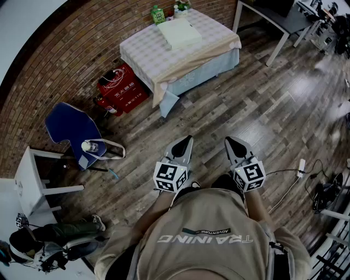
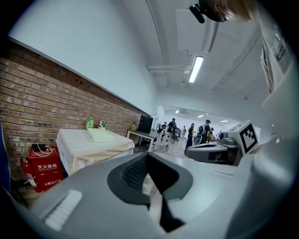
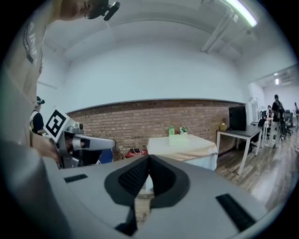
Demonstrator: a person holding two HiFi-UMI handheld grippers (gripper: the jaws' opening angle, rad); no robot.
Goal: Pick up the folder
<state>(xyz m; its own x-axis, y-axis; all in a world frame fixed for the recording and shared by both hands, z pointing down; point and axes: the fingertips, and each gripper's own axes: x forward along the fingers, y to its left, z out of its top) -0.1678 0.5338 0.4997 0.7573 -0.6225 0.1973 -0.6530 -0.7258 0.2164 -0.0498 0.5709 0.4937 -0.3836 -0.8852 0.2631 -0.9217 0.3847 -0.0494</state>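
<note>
A pale green folder lies flat on a cloth-covered table by the brick wall, well ahead of me; it shows small in the left gripper view and the right gripper view. My left gripper and right gripper are held side by side over the wooden floor, far short of the table. Both are shut with nothing between their jaws. Each gripper appears in the other's view: the right gripper and the left gripper.
A green carton and a small plant stand at the table's far edge. A red box sits left of the table, a blue chair further left, a grey desk at right. Cables lie on the floor.
</note>
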